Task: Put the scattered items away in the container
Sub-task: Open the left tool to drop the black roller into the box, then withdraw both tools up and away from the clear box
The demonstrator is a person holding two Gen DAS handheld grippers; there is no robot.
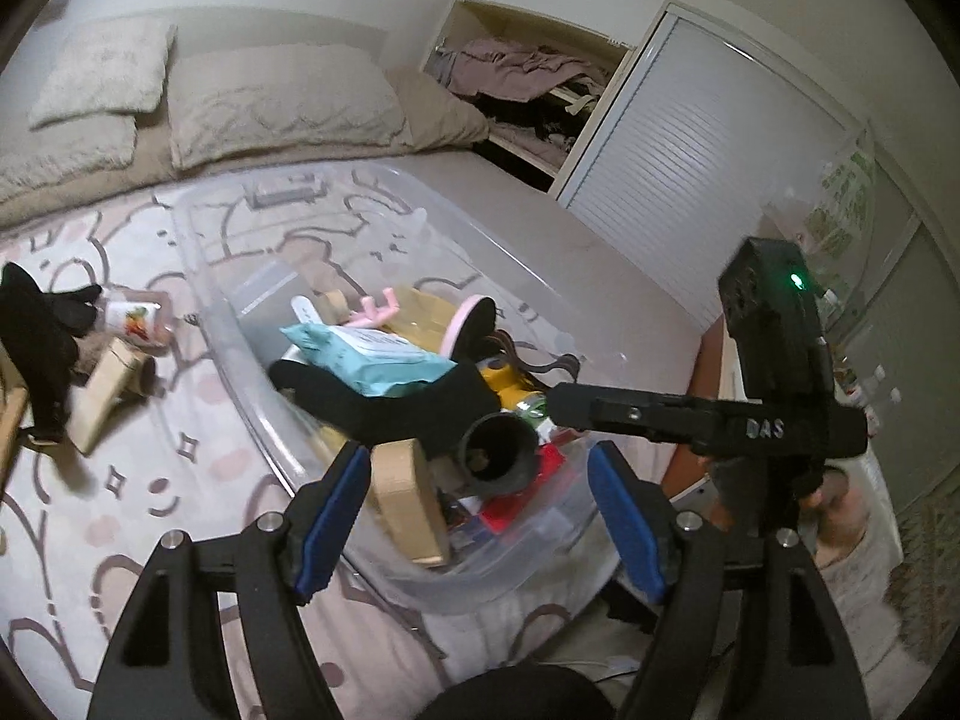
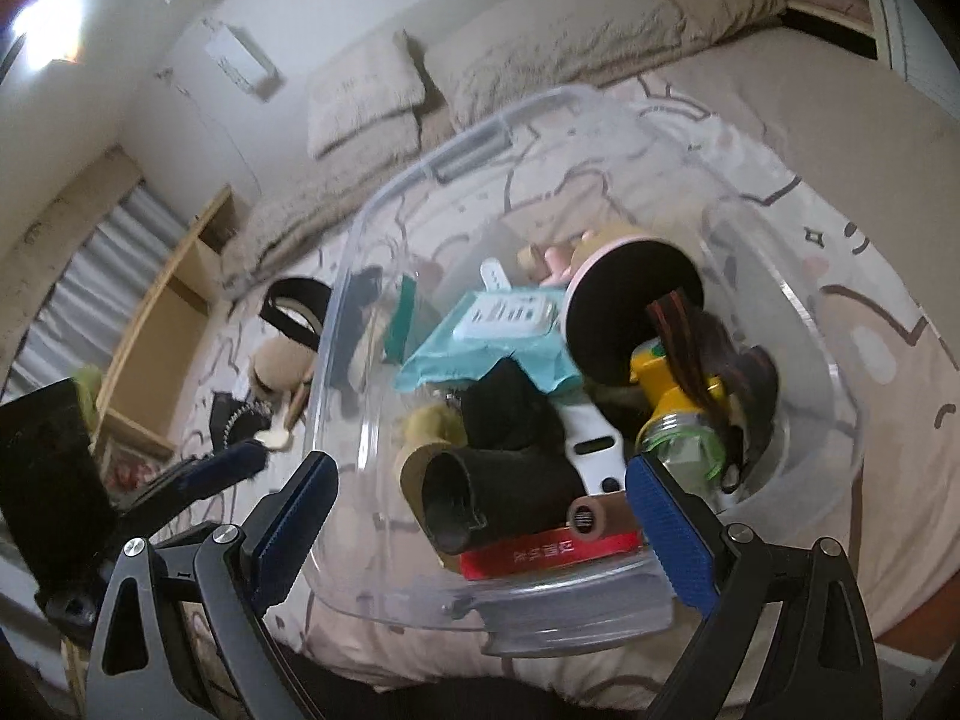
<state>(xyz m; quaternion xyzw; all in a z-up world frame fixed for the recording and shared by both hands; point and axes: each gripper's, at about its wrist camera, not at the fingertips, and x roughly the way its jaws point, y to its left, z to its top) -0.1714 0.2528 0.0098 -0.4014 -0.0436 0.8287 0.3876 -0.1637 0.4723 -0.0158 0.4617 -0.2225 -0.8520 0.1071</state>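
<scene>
A clear plastic bin [image 1: 240, 324] [image 2: 540, 600] stands on the patterned bedspread. It holds a black sock [image 1: 390, 402] [image 2: 510, 420], a teal wipes packet [image 1: 372, 360] [image 2: 492, 342], a yellow bottle [image 2: 672, 384], a red box [image 2: 552, 552] and a pink-rimmed black disc [image 2: 624, 312]. My left gripper [image 1: 480, 516] hovers open above the bin's near end, nothing between its blue pads. My right gripper [image 2: 483, 525] is open over the near rim, also empty. Outside the bin lie a small fruit-label jar [image 1: 135, 318], a wooden block [image 1: 105, 396] and a black garment [image 1: 36, 330].
Left of the bin in the right wrist view lie a black band [image 2: 288, 312] and a beige round item [image 2: 279, 366]. Pillows [image 1: 276, 102] line the bed's head. An open closet [image 1: 528, 78] and a slatted door [image 1: 708, 180] stand beyond. A wooden shelf [image 2: 162, 324] flanks the bed.
</scene>
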